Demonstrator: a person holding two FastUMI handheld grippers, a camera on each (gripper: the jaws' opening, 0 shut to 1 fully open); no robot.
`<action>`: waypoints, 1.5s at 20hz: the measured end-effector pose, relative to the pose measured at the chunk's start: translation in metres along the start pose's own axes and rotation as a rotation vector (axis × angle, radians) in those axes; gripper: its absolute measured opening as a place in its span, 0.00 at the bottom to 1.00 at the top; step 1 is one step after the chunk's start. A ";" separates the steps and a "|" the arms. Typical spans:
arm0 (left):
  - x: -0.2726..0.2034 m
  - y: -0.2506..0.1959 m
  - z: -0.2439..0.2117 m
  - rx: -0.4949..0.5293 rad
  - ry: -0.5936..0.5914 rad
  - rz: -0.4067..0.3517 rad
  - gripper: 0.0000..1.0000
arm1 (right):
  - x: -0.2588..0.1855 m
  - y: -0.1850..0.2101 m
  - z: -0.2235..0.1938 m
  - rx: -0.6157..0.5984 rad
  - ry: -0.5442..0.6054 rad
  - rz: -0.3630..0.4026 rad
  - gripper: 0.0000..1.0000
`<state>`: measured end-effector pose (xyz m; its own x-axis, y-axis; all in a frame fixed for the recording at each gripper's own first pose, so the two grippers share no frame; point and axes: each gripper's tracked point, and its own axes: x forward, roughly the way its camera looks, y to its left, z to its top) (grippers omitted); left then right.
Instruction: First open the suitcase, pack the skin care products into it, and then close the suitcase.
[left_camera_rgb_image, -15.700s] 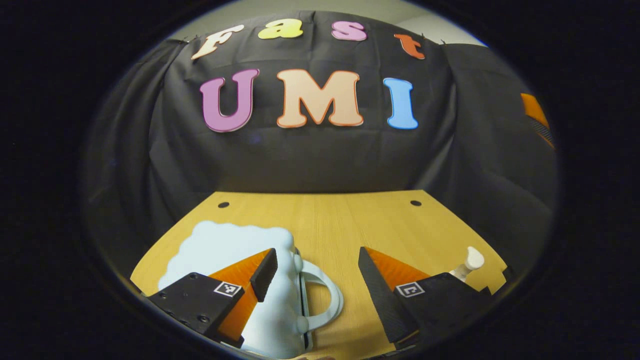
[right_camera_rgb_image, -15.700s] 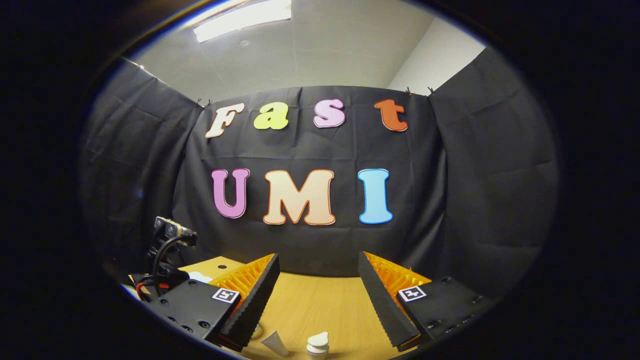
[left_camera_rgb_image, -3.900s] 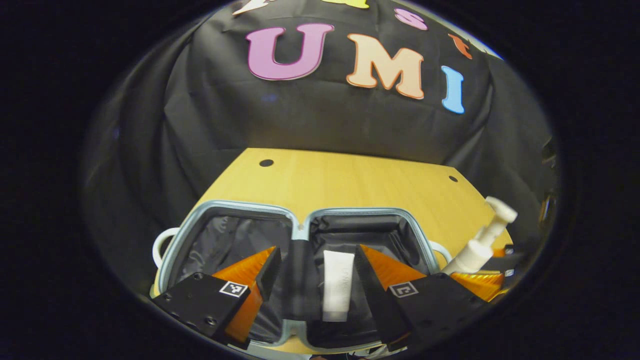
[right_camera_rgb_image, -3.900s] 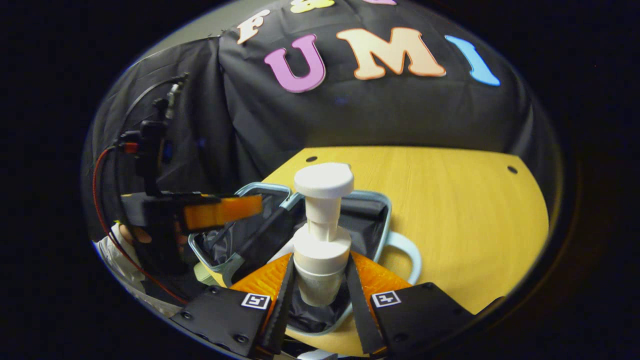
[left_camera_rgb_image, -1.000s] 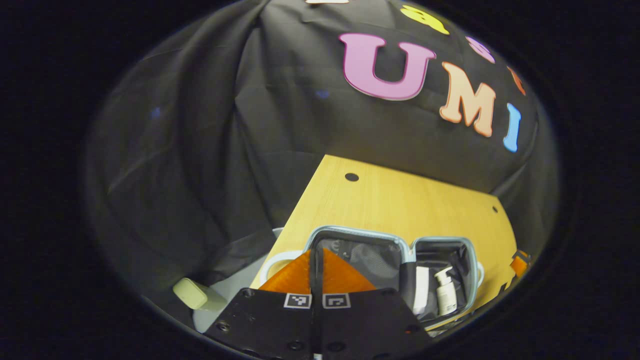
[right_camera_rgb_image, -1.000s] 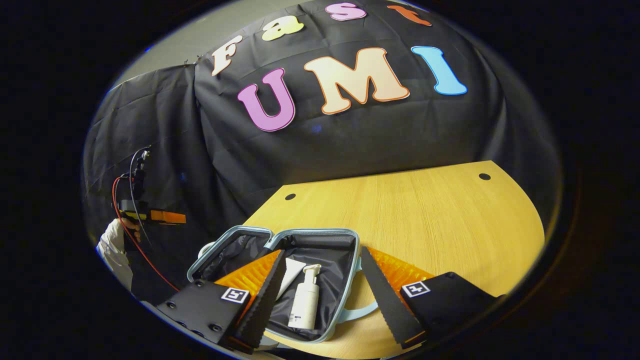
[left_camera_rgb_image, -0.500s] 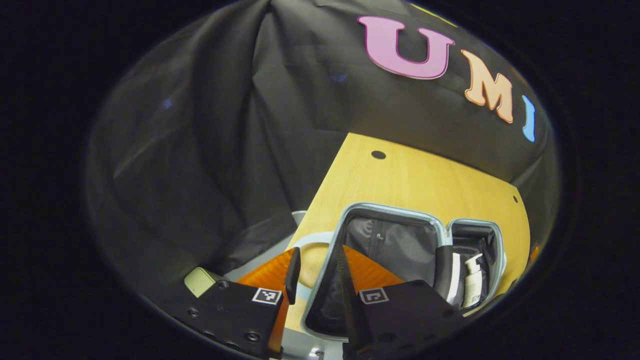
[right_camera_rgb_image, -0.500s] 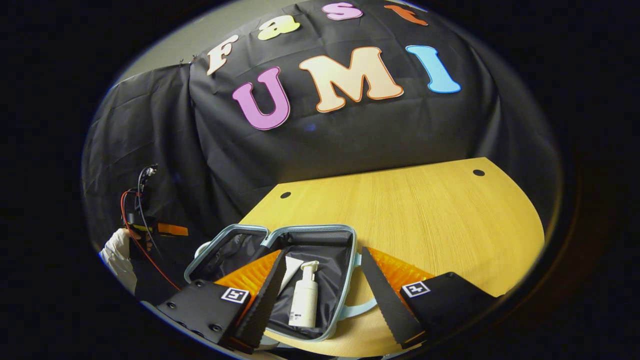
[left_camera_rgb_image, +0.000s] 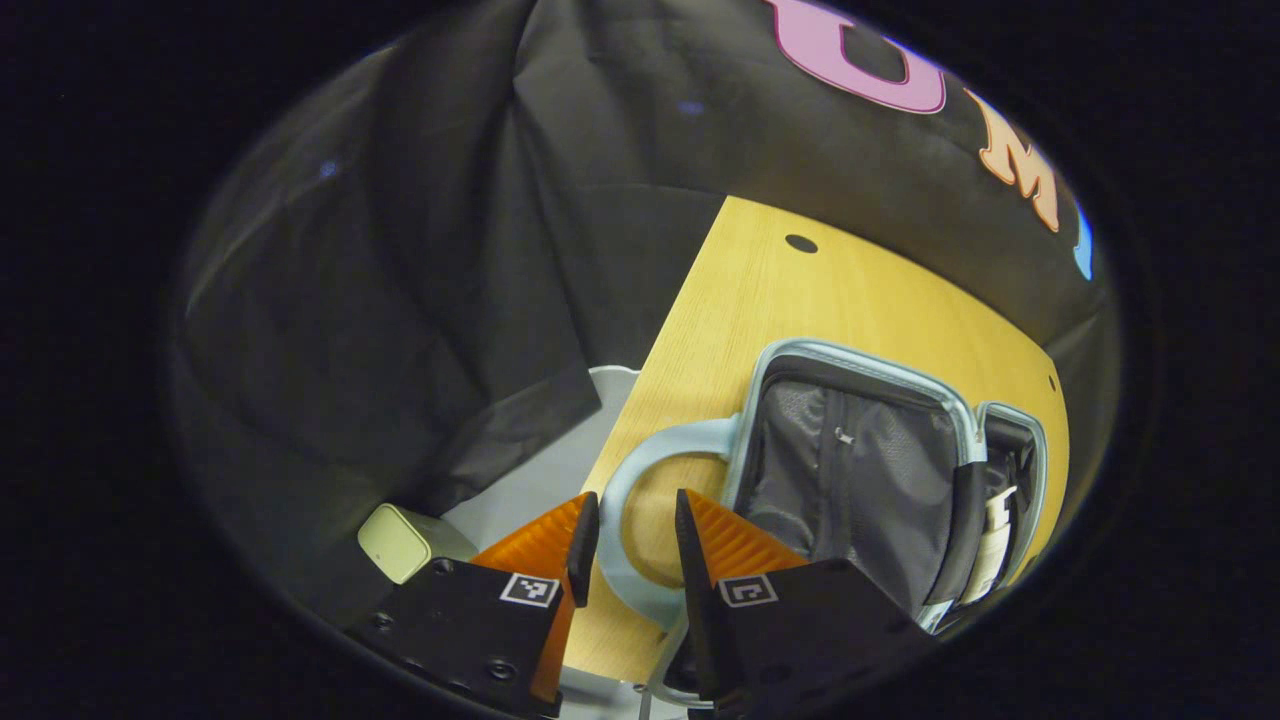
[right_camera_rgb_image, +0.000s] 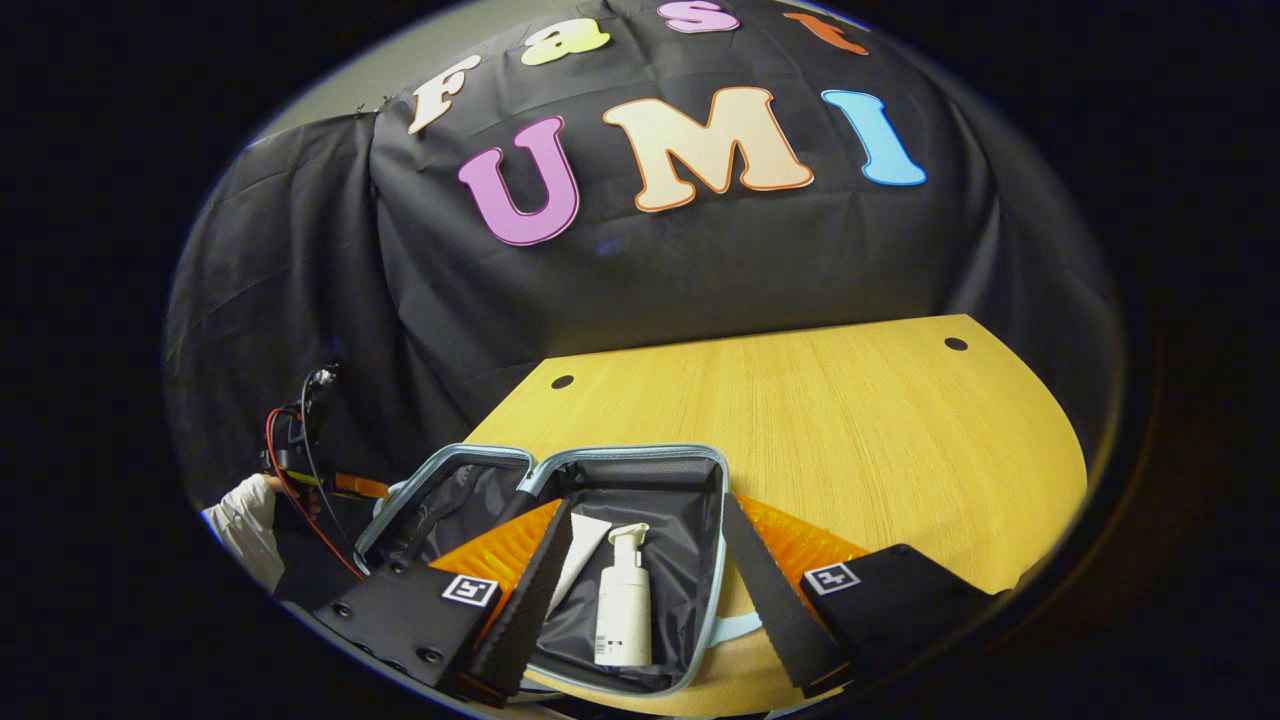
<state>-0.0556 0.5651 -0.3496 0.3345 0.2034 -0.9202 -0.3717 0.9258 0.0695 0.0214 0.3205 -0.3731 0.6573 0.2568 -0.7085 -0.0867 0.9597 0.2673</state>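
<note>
The pale blue suitcase (right_camera_rgb_image: 712, 560) lies open on the wooden table (right_camera_rgb_image: 850, 420). Its right half holds a white tube (right_camera_rgb_image: 578, 550) and a white pump bottle (right_camera_rgb_image: 622, 600). My right gripper (right_camera_rgb_image: 640, 510) hangs open just above that half, holding nothing. In the left gripper view the suitcase (left_camera_rgb_image: 860, 365) shows its zipped mesh lining, with the tube (left_camera_rgb_image: 995, 540) at the far side. My left gripper (left_camera_rgb_image: 632, 510) is narrowly open at the suitcase's left handle (left_camera_rgb_image: 612, 500). The handle's band runs between the fingers, and neither finger presses on it.
The suitcase's left handle reaches the table's left edge (left_camera_rgb_image: 650, 380). Beyond it, grey floor (left_camera_rgb_image: 540, 480) and a cream block (left_camera_rgb_image: 395, 540) lie below. In the right gripper view the left gripper (right_camera_rgb_image: 340, 485) and a white sleeve (right_camera_rgb_image: 240, 520) show at far left. The table's right part is bare wood.
My left gripper went from shut to narrowly open and dropped toward the suitcase's left handle, which now sits between its fingers. The right gripper has barely moved.
</note>
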 end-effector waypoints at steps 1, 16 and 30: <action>0.006 0.002 -0.003 0.002 0.011 -0.005 0.44 | 0.002 0.003 -0.001 0.000 0.004 -0.003 0.95; 0.028 0.005 -0.005 -0.005 0.043 -0.001 0.04 | 0.006 -0.005 -0.001 -0.003 -0.002 -0.039 0.95; -0.125 -0.076 0.077 0.120 -0.220 -0.089 0.00 | -0.003 -0.010 0.021 -0.033 -0.052 0.066 0.95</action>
<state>-0.0022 0.4940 -0.2101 0.5467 0.1717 -0.8195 -0.2316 0.9716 0.0490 0.0361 0.3081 -0.3598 0.6871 0.3140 -0.6552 -0.1552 0.9444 0.2898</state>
